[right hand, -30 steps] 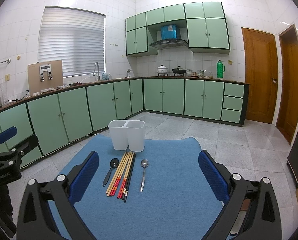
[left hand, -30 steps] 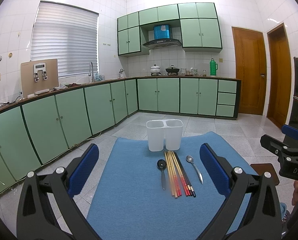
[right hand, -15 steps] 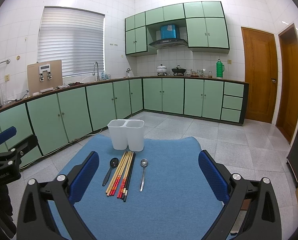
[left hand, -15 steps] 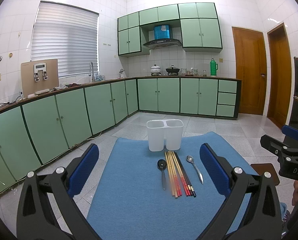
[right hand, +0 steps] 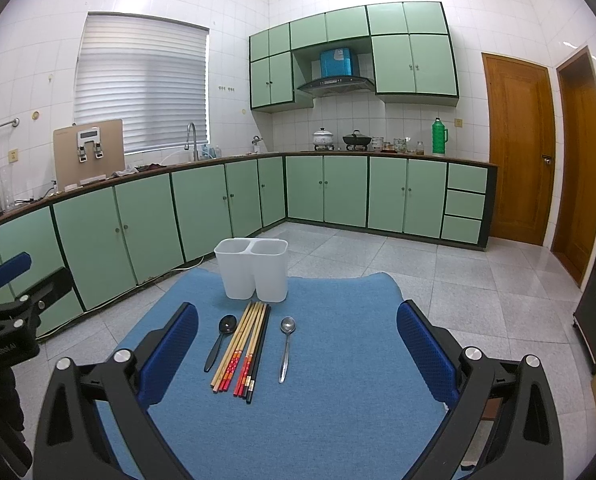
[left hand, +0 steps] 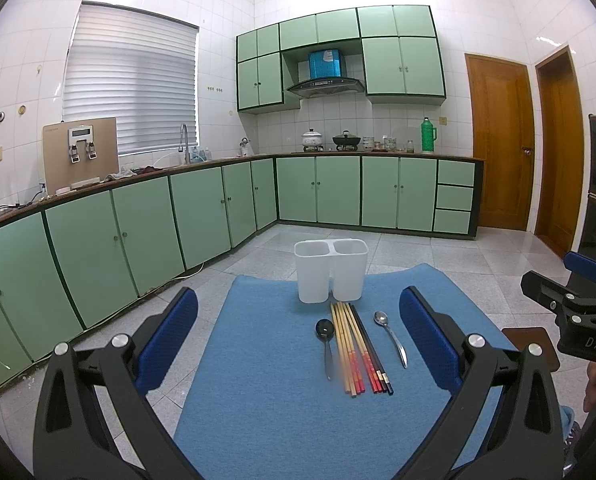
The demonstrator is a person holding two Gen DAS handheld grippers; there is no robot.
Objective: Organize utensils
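Note:
A white two-compartment utensil holder (left hand: 331, 270) (right hand: 252, 268) stands at the far end of a blue mat (left hand: 274, 384) (right hand: 337, 364). In front of it lie a black spoon (left hand: 325, 340) (right hand: 220, 340), a bundle of several chopsticks (left hand: 355, 346) (right hand: 246, 350) and a silver spoon (left hand: 389, 336) (right hand: 286, 344). My left gripper (left hand: 298, 334) is open and empty, above the mat's near part. My right gripper (right hand: 298, 334) is open and empty too, at the same height. Each gripper shows at the other view's edge.
Green kitchen cabinets (left hand: 138, 232) run along the left and the back wall. Two wooden doors (left hand: 497, 148) are at the right. A grey tiled floor (right hand: 457, 280) surrounds the mat. A dark brown object (left hand: 533, 340) lies beside the mat's right edge.

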